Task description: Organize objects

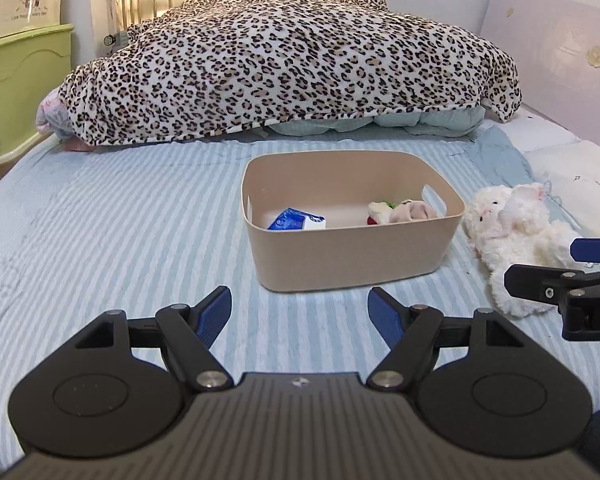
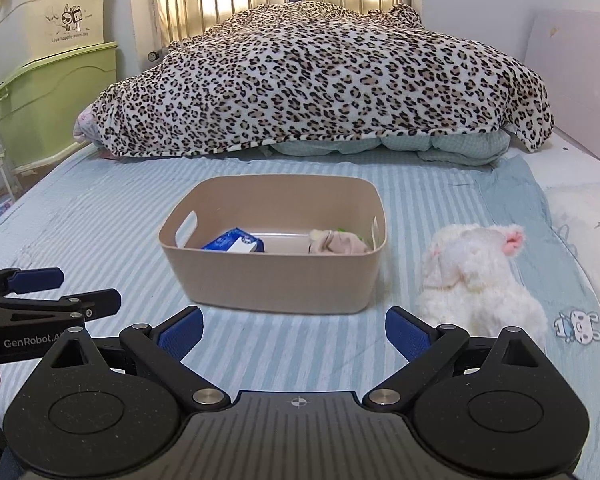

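My beige plastic bin (image 1: 352, 256) on the striped bed (image 1: 120, 220) has a blue-white packet (image 1: 296, 220) and small plush toy (image 1: 404, 212) inside. Both my left tool (image 1: 300, 312) and right tool (image 2: 294, 334) are spread, holding nothing.

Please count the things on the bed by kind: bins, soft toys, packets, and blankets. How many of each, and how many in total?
Bins: 1, the beige bin.
Soft toys: 2, the white plush beside the bin and a smaller plush toy inside it.
Packets: 1, the blue and white packet inside the bin.
Blankets: 1, the leopard blanket.
Total: 5.
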Demonstrator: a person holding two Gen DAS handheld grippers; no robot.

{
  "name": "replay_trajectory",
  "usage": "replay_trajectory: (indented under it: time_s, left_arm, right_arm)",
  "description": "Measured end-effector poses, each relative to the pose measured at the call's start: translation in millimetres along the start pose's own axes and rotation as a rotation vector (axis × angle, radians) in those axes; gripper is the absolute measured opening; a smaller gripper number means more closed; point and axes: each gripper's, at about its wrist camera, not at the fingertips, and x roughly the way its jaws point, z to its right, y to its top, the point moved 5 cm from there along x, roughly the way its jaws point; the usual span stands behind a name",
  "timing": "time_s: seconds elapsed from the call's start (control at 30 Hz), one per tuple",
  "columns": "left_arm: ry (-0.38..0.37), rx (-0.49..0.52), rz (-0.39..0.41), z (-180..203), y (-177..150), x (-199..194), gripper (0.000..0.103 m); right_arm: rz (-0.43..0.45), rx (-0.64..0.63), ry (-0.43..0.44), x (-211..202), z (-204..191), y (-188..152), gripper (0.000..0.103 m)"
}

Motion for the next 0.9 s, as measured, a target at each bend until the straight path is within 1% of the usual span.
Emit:
replay_trajectory:
  time_s: [0.17,0.27,0.37,0.53,0.7,0.9]
  left_arm:
    - [-0.016,0.004,-0.006,6.6,-11.5,-10.3,0.076]
    - [-0.008,0.019,-0.001,11.1,-18.4,-17.0,0.076]
    - [-0.02,0.016,-0.003,13.6,-24.6,-22.9,0.076]
    - [-0.001,0.027,0.007,19.2,-33.1,-38.0,0.077]
    - [0.01,0.03,0.017,24.0,-38.8,-51.2,0.077]
    - [0.0,0.025,0.01,23.5,-43.6,-58.1,0.079]
  right_arm:
    - [0.02,-0.01,-0.015,-16.0,-0.6,-8.5,0.099]
    - [0.018,-0.017,-0.023,-23.1,-0.7,-16.4,0.1]
    - [0.011,-0.005,-0.017,-29.6,-0.3,-23.0,0.1]
    - [0.009,0.013,-0.003,-41.4,1.5,-31.9,0.1]
    - [0.017,0.008,-0.018,-54.9,3.0,-38.1,0.1]
    - [0.027,0.041,-0.003,-68.6,6.1,-48.9,0.099]
